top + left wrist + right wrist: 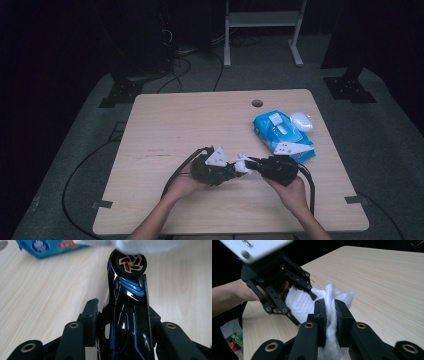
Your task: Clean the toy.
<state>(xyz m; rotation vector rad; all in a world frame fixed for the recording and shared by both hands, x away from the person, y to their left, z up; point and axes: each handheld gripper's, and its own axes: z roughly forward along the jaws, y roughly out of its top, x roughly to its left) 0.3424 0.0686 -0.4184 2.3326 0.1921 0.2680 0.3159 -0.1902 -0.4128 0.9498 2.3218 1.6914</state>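
A glossy black toy car [127,320] with blue stripes and a bronze-spoked wheel [131,262] is clamped lengthwise in my left gripper [119,296]. A white wet wipe [299,302] is pinched in my right gripper [330,305], bunched up between the jaws. The wipe [140,245] lies against the wheel end of the car. In the high view the two grippers face each other tip to tip near the table's front middle, left gripper [229,169] and right gripper [251,163], with the wipe [243,164] between them. Most of the car is hidden there.
A blue pack of wipes [282,134] lies at the right of the wooden table [190,120], with a small white rounded object [301,120] beside it. A cable hole [257,103] sits near the far edge. Cables trail off the front.
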